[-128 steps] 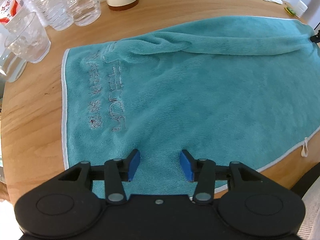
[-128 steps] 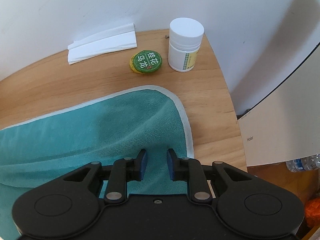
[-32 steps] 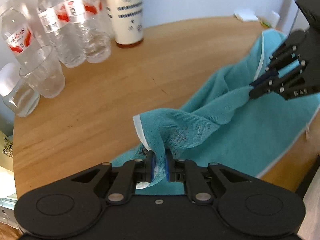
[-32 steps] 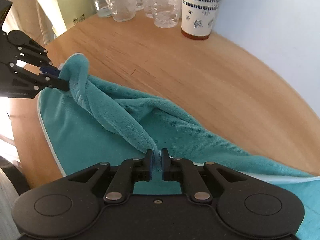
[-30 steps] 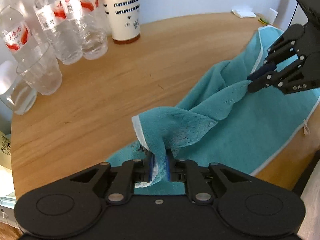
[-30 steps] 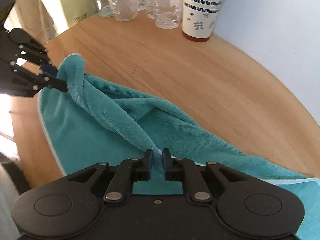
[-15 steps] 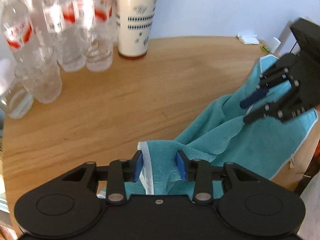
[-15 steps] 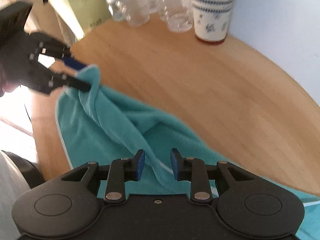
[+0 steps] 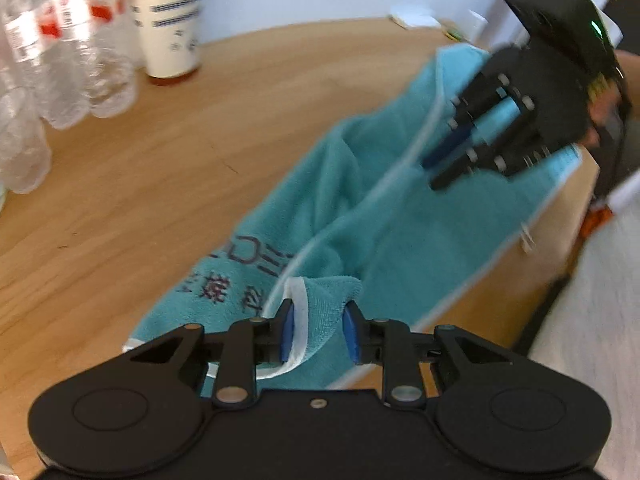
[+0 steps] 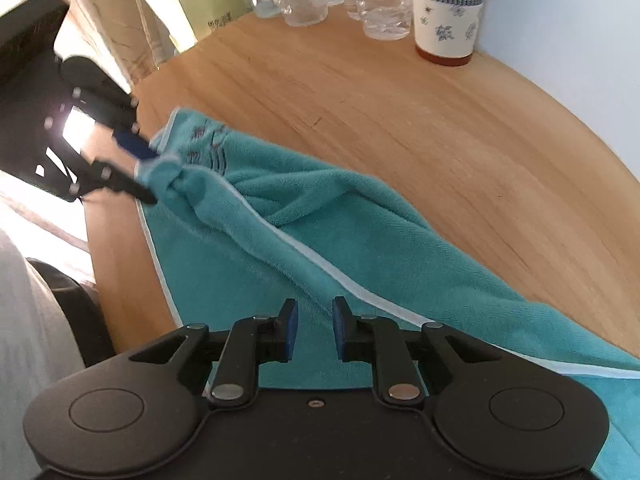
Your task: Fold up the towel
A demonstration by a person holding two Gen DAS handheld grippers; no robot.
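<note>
Lying half-folded on bench (image 10: 460, 128): teal towel (image 10: 360, 232); left claw (image 9: 318, 330) and right claw (image 10: 314, 328) both open, gripping nothing.

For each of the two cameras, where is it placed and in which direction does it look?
Left wrist: sits on the left gripper, faces across the towel to the right gripper; own open fingers show.
Right wrist: sits on the right gripper, faces along the towel to the left gripper; own open fingers show.
Shared: towel, table, cup, bottles.

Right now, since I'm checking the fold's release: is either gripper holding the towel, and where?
Neither. Left gripper is open around the towel corner; right gripper is open.
</note>
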